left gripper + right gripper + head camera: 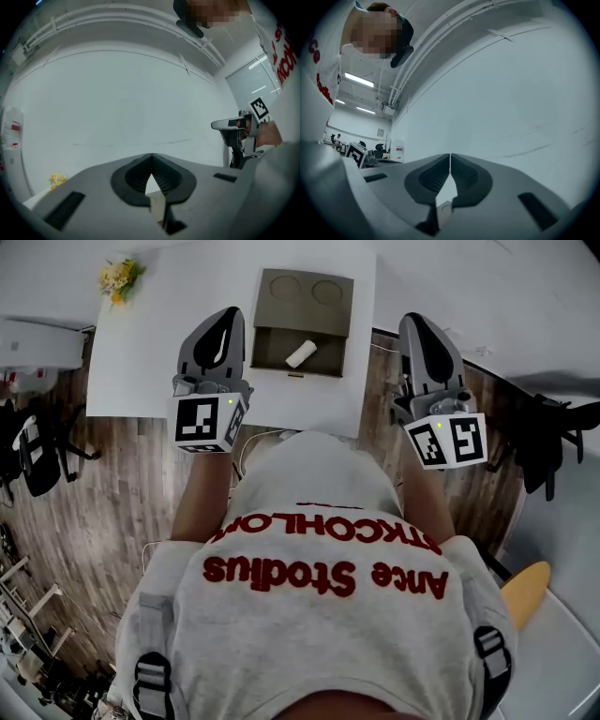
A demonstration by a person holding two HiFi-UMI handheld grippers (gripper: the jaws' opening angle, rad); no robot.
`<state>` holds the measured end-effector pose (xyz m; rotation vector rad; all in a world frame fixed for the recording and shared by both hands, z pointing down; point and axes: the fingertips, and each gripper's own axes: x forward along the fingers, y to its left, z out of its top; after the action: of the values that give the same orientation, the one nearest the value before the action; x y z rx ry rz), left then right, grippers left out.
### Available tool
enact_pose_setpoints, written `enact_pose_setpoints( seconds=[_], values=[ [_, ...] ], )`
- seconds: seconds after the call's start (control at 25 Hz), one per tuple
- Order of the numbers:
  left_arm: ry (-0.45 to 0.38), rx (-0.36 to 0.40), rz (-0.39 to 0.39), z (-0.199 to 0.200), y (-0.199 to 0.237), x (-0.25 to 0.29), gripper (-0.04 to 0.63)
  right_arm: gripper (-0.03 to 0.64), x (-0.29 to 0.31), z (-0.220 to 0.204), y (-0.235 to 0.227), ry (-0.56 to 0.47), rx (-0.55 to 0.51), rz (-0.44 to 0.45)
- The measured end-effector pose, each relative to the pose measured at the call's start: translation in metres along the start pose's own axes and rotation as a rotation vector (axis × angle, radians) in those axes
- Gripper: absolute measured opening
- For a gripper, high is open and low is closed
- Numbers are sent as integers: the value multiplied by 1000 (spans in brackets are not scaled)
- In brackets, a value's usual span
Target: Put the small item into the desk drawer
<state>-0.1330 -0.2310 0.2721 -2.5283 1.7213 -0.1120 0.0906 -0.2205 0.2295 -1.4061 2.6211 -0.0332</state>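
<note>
At upper centre the small item (301, 353) lies in the open drawer (270, 345) on the worktop (155, 343), between the left gripper (228, 320) and right gripper (419, 326), both pressed together, empty.

Bright, even, cool light from long white ceiling strip lamps (358, 80) throws only soft shadows on the white rectangular worktop (141, 343); both gripper views are round fisheye frames with black corners, bowed lines and a slightly soft foreground, while the head view is sharp.
</note>
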Motion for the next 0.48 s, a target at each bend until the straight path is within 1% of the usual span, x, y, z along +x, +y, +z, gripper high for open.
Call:
enact_pose_setpoints(
  seconds=[0.28, 0.48],
  values=[
    [-49, -20, 56, 8, 5, -20, 8, 6, -9, 13, 0, -52, -26, -51],
    [-72, -12, 84, 16, 12, -29, 8, 6, -9, 16, 3, -62, -27, -44]
  ],
)
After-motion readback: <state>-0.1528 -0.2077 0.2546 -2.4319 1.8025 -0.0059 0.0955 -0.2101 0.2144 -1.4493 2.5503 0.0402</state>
